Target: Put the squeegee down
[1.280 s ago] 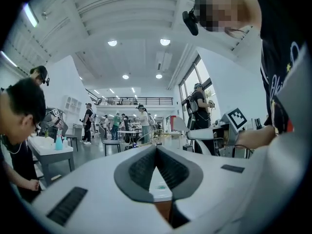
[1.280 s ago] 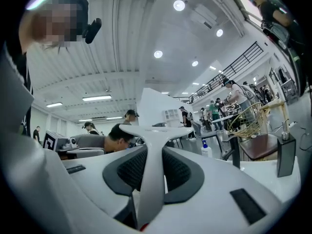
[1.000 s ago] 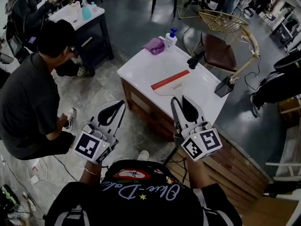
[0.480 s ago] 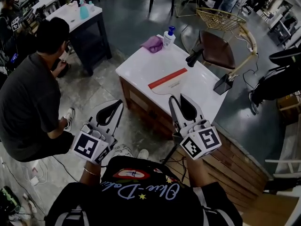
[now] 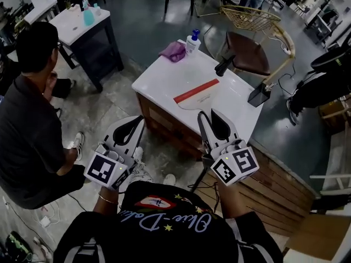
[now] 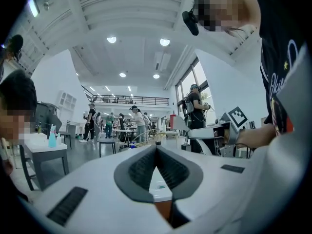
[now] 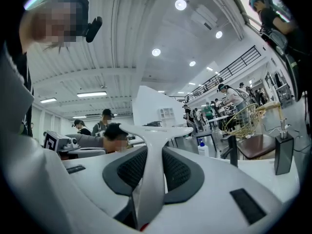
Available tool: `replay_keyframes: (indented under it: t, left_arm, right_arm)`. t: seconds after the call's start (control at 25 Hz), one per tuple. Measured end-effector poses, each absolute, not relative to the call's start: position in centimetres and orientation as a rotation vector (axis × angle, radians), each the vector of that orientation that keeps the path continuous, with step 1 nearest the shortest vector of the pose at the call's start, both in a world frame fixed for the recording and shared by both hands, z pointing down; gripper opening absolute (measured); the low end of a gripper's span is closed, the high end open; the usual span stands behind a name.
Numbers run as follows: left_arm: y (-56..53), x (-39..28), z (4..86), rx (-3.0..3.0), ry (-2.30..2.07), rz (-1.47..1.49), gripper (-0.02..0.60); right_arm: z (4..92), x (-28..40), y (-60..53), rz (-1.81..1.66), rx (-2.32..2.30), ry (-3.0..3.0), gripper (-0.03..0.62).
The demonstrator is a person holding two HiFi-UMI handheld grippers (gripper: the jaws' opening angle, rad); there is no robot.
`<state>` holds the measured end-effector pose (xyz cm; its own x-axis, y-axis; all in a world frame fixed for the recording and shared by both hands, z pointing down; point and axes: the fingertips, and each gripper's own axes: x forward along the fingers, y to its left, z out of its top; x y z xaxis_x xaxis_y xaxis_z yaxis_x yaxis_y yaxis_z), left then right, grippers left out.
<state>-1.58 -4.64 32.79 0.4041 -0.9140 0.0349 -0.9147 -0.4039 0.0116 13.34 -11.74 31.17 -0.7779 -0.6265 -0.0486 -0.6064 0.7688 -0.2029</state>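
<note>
The squeegee [image 5: 196, 91] has a red blade strip and a pale handle, and it reaches out over the white table [image 5: 159, 78]. My right gripper [image 5: 209, 114] is shut on its handle at the table's near edge. In the right gripper view the white handle [image 7: 152, 179] runs up between the dark pads [image 7: 127, 168] to the T-shaped head. I cannot tell whether the blade touches the tabletop. My left gripper [image 5: 137, 120] hangs left of the table over the floor. It is shut, with its pads [image 6: 141, 167] meeting at the tip and nothing between them.
On the table's far end lie a purple cloth [image 5: 174, 50] and a pump bottle [image 5: 192, 41]. A black clamp [image 5: 225, 66] and a black box [image 5: 256, 96] sit at its right edge. A brown chair [image 5: 249, 51] stands behind. A person [image 5: 27, 119] crouches at left.
Both grippers and the squeegee keep their places. The crouching person at left has shifted further left in the head view, and the view itself has drifted slightly.
</note>
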Motion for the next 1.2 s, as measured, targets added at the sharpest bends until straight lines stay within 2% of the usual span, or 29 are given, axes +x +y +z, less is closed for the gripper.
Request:
replay_keyframes:
  t: [1.2]
  left_arm:
    - [-11.4,-7.3,33.3,2.678,-1.533,0.083,0.011]
  right_arm:
    - [32.9,7.2,-15.4,-0.379,-1.154,2.809,0.088]
